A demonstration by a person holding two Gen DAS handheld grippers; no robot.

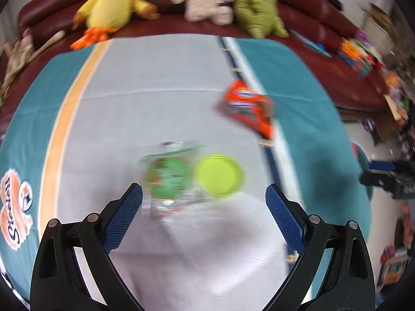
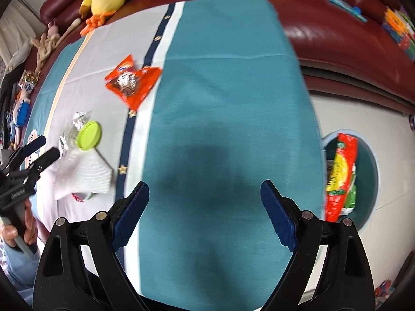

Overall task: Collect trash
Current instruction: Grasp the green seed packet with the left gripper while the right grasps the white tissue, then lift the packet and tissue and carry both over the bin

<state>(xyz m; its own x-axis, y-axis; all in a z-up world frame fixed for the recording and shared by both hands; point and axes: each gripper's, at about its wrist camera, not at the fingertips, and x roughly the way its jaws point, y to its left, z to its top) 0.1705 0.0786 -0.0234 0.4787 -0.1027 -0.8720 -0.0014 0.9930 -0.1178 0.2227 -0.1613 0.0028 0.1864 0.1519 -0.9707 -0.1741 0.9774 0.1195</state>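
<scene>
The left gripper (image 1: 203, 194) is hovering with its fingers (image 1: 124, 215) standing wide apart and holding nothing; just beyond them a green-printed clear wrapper (image 1: 168, 178) is lying on the desk cloth (image 1: 145, 77), touching a lime-green round lid (image 1: 220, 175) beside it. A white folded napkin (image 2: 83, 173) is resting against the lid's near side. Farther out, an orange snack wrapper (image 1: 246, 106) is sitting across the cloth's navy stripe.

The right gripper (image 2: 205, 198) is hanging over the bare teal part of the cloth, its fingers (image 2: 131, 213) also spread wide and empty. To its right, below the desk edge, a round teal bin (image 2: 373, 171) is standing on the floor, and a red and yellow snack bag (image 2: 339, 173) is sticking up inside it. Plush toys are lining the dark red sofa (image 2: 324, 33) behind the desk.
</scene>
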